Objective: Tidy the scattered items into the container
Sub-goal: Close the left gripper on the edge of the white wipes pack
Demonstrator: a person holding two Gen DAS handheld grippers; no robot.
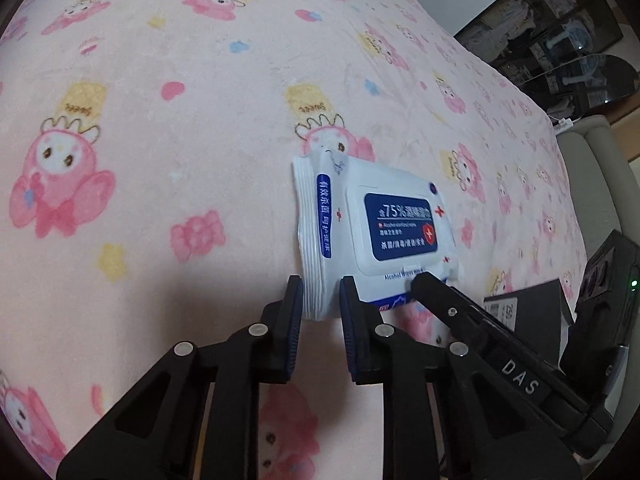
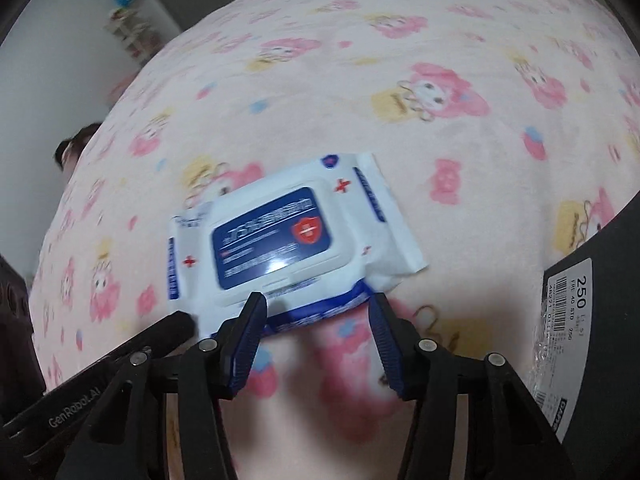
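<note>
A white and blue pack of alcohol wipes lies on the pink cartoon-print blanket. My left gripper has its jaws narrowly apart around the pack's near left sealed edge; I cannot tell whether they press it. The right gripper's finger shows at the pack's near right edge. In the right wrist view the pack lies just beyond my right gripper, which is open, its tips at the pack's near edge. The left gripper's finger enters from the left. A black box stands at the right.
The black box with a white label sits on the blanket at the right. A beige padded edge borders the bed on the right. A glass shelf unit stands behind. A white wall and shelf lie far left.
</note>
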